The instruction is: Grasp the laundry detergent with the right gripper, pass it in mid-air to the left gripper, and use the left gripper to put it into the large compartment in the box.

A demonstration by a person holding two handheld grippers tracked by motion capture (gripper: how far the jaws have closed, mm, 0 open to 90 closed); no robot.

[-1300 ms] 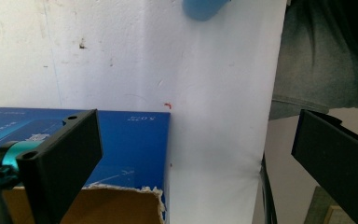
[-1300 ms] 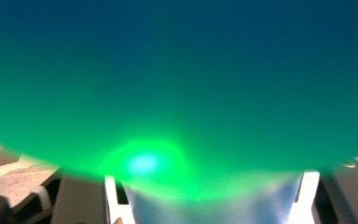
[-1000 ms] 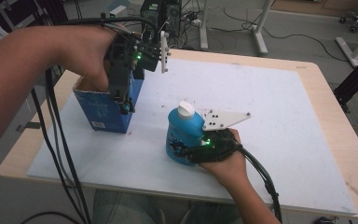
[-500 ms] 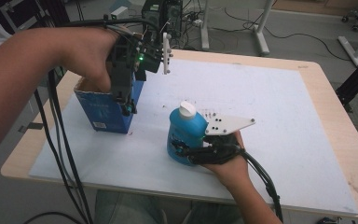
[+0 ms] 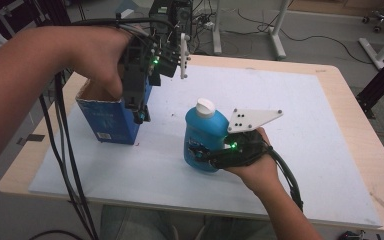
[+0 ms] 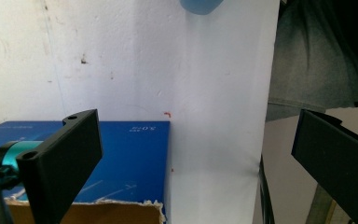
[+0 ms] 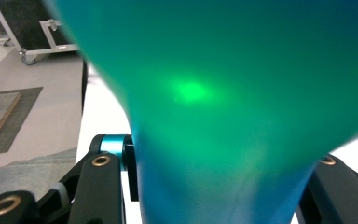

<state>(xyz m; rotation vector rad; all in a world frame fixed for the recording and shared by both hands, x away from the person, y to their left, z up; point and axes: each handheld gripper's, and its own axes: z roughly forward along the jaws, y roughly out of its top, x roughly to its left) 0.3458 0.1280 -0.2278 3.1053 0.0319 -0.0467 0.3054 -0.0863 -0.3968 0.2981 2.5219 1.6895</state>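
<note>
A blue bottle (image 5: 203, 131) with a white cap stands tilted near the front middle of the white sheet, and my right gripper (image 5: 206, 153) is shut on its lower body from the right. In the right gripper view the bottle (image 7: 223, 93) sits close up between the black jaws of the right gripper (image 7: 214, 191). An open-topped blue carton (image 5: 111, 120) stands at the left. My left gripper (image 5: 140, 111) hangs over its right edge, pointing down. Seen from the left gripper view, the left gripper (image 6: 193, 128) is open above the carton (image 6: 121, 158), with nothing between its jaws.
A white sheet (image 5: 305, 125) covers most of the wooden table (image 5: 367, 150). Black cables (image 5: 65, 150) hang off the table's left front. Stand legs (image 5: 275, 40) and cords lie on the floor beyond the far edge.
The right hand has lifted the blue bottle a little, and its grey plate now sits higher. The left hand and the carton stay where they were.
</note>
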